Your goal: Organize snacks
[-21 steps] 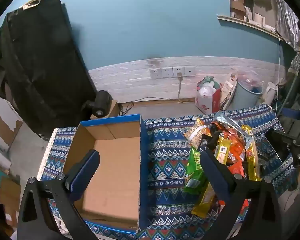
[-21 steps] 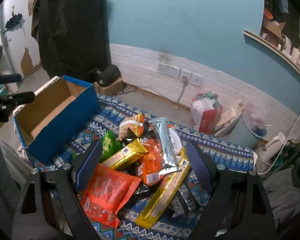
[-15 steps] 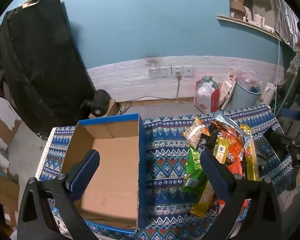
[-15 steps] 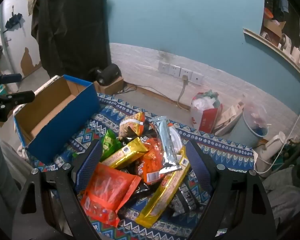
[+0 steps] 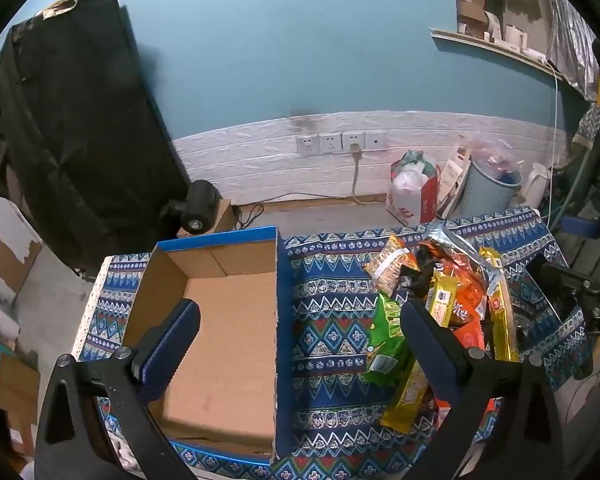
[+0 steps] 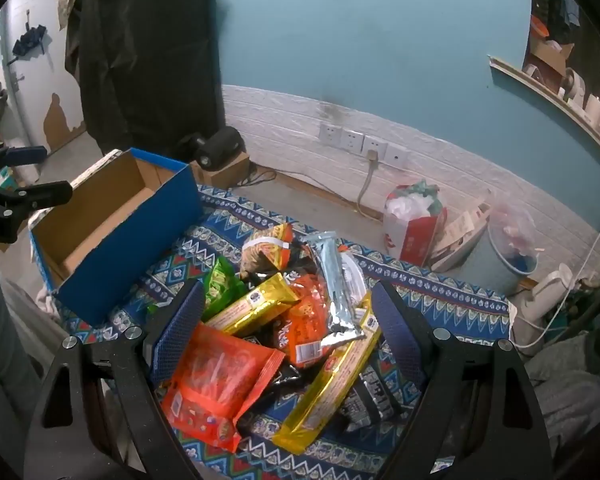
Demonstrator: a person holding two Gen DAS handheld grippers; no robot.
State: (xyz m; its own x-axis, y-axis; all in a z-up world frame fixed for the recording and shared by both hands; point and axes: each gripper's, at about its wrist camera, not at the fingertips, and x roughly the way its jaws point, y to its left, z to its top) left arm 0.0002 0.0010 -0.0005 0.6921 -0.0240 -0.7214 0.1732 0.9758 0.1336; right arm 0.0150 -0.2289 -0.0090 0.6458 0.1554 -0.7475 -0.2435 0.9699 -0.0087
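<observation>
Over the patterned blue cloth-covered desk, right hand-held gripper hangs with jaws wide apart, nothing between the pads, tilted down at the heap of snack packets. Left hand-held gripper also wide open and empty, above the open blue cardboard box with brown inside, which sits just left of the heap and holds nothing visible.

Heap is loose and overlapping: flat orange foil bag nearest, long gold wrapper beside it, shorter gold bar over a green packet, crinkled silver pouch lying across the top.

Risks, judged:
- Slick foil, flat packets: pads may slide off or pinch only a corner, packet drops on the way to the box.
- Overlap: closing on one may catch a neighbour, or drag the silver pouch off the heap.
- Orange bag and long gold wrapper lie near the front desk edge; a nudge could push them off.
- Long wrapper may sag and snag the box wall.
- Both hand-held grippers close together near the box; could knock each other.
</observation>
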